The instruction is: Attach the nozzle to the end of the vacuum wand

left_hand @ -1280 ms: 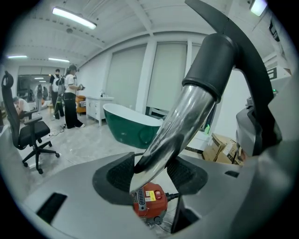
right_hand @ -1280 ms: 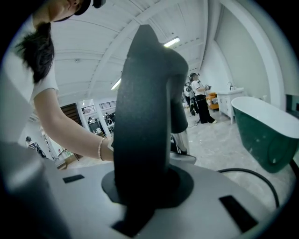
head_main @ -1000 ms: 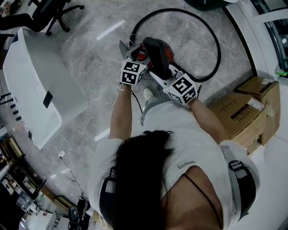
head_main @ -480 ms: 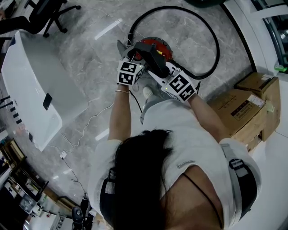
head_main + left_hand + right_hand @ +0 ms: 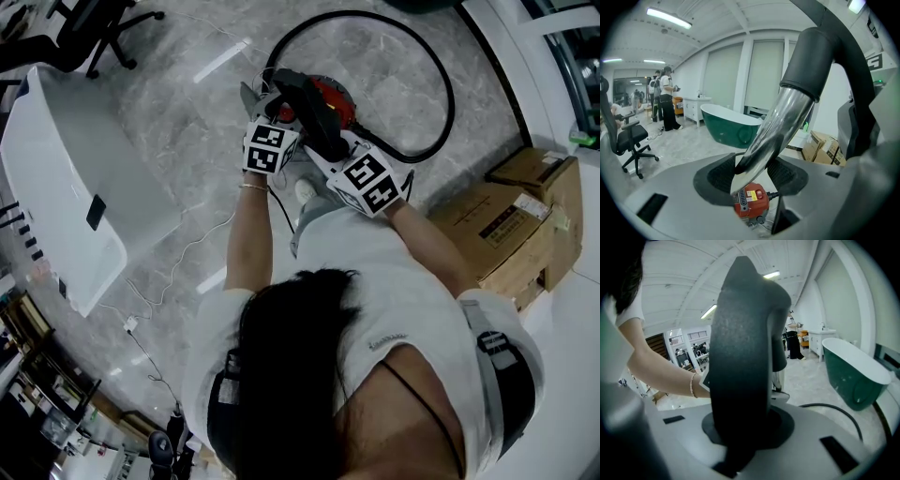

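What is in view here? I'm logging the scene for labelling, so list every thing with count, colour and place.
canister: one, red, on the floor ahead of the grippers
hose: one, black, looped on the floor by the canister
wand: one, shiny metal, in the left gripper
nozzle: one, black, in the right gripper
bathtub: one, green, beyond the hose
white fixture: one, floor at left
cardboard boxes: at least two, brown, floor at right
office chair: one, black, far left
bystanders: a few, far background
left gripper: one, grey, shut on the wand
right gripper: one, grey, shut on the nozzle
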A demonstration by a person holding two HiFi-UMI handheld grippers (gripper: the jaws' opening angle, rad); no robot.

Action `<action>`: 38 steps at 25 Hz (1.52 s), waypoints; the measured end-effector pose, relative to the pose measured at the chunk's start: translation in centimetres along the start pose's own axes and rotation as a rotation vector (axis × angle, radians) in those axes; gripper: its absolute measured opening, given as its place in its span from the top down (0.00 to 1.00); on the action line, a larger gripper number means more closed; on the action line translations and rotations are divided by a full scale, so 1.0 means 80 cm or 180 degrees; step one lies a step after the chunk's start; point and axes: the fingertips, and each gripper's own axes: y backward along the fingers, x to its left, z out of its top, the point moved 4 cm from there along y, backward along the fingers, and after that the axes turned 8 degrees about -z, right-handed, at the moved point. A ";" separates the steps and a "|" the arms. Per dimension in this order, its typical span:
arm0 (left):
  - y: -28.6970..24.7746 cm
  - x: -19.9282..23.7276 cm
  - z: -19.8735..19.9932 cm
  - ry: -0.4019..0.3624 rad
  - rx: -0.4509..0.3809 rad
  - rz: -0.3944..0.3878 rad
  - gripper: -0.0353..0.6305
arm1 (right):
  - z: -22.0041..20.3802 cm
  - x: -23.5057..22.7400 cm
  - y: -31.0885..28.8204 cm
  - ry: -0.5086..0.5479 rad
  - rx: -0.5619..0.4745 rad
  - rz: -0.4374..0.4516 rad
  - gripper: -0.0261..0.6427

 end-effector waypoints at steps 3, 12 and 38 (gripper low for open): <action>0.000 0.000 0.002 0.0055 -0.0038 0.0018 0.63 | 0.001 0.001 -0.001 -0.0176 -0.0123 0.0064 0.88; 0.001 0.006 0.004 0.0074 -0.0015 -0.0007 0.63 | 0.003 0.002 -0.006 -0.0633 -0.0532 0.0547 0.88; 0.005 0.006 0.002 0.0011 0.0071 -0.0017 0.63 | -0.006 0.013 -0.012 0.0405 0.0287 0.0684 0.85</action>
